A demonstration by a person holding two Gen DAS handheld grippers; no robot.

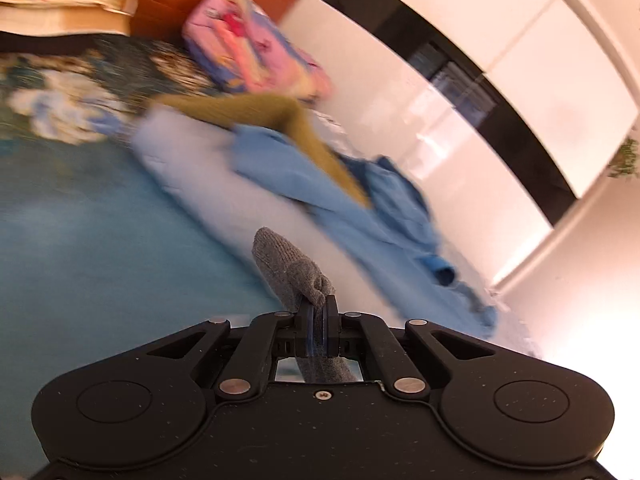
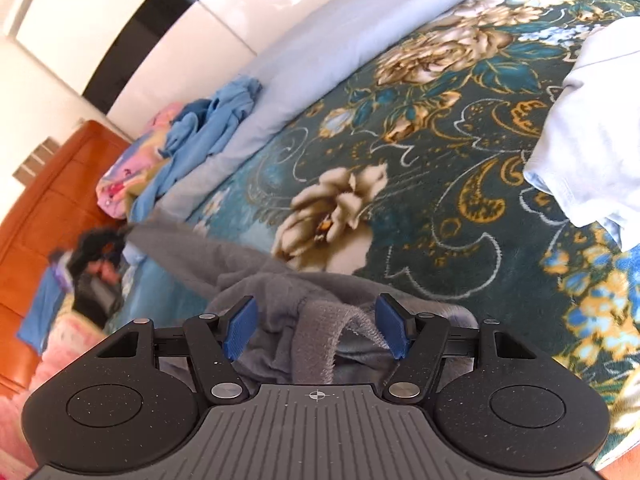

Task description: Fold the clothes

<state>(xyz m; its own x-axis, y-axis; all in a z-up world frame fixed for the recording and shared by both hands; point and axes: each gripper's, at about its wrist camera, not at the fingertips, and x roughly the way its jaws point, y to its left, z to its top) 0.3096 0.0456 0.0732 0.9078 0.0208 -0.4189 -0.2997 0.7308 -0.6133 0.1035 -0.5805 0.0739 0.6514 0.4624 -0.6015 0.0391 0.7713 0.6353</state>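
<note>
A grey knit garment [image 2: 224,256] lies stretched across the teal floral bedspread [image 2: 420,152]. My left gripper [image 1: 319,312] is shut on one grey end of it [image 1: 288,264] and holds it above the bed. That gripper also shows in the right wrist view [image 2: 102,246], blurred, at the garment's far end. My right gripper [image 2: 318,326] is open, its blue pads [image 2: 240,328] on either side of the garment's bunched near end [image 2: 316,344], not closed on it.
A blue garment [image 1: 360,208] and an olive one [image 1: 280,120] lie on a pale blue quilt [image 2: 320,52] along the wall. A pink pillow [image 1: 256,48] and wooden headboard [image 2: 44,208] are at the bed's head. A white garment [image 2: 592,128] lies at right.
</note>
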